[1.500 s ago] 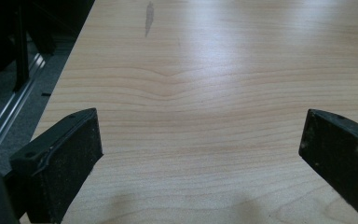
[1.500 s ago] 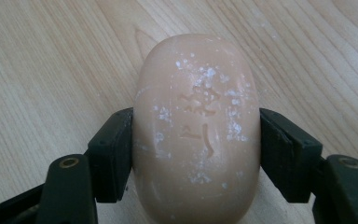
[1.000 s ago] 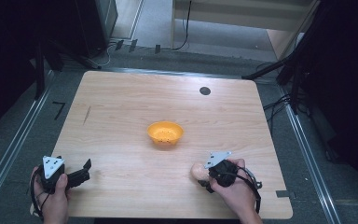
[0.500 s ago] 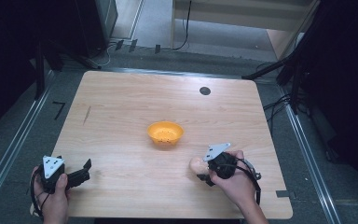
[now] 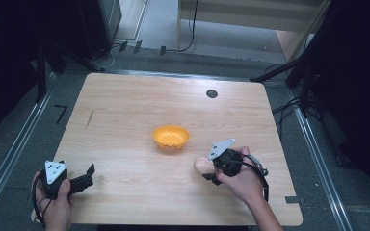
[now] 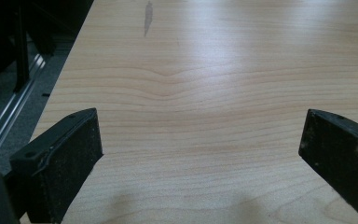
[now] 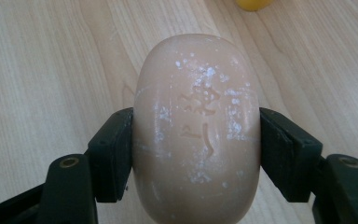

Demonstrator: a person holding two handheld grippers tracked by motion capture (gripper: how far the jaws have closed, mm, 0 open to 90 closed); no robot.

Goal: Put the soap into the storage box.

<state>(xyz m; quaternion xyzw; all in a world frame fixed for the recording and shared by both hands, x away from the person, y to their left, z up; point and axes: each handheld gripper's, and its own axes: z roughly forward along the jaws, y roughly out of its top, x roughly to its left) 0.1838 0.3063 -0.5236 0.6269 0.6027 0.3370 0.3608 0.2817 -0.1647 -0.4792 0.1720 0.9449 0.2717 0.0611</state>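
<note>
Evenly lit from above across the table point(image 5: 125, 120), dark and underexposed around it. Broad soft glare on the wood in the left gripper view, faint shadows under the jaws. Sharp on the soap point(image 7: 196, 130) in the right gripper view, with the yellow bowl point(image 7: 255, 3) blurred at the top edge. Slightly soft, grainy high view

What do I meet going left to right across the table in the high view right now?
left gripper, jaws open and empty → orange bowl → bar of soap → right gripper, shut on the soap.
</note>
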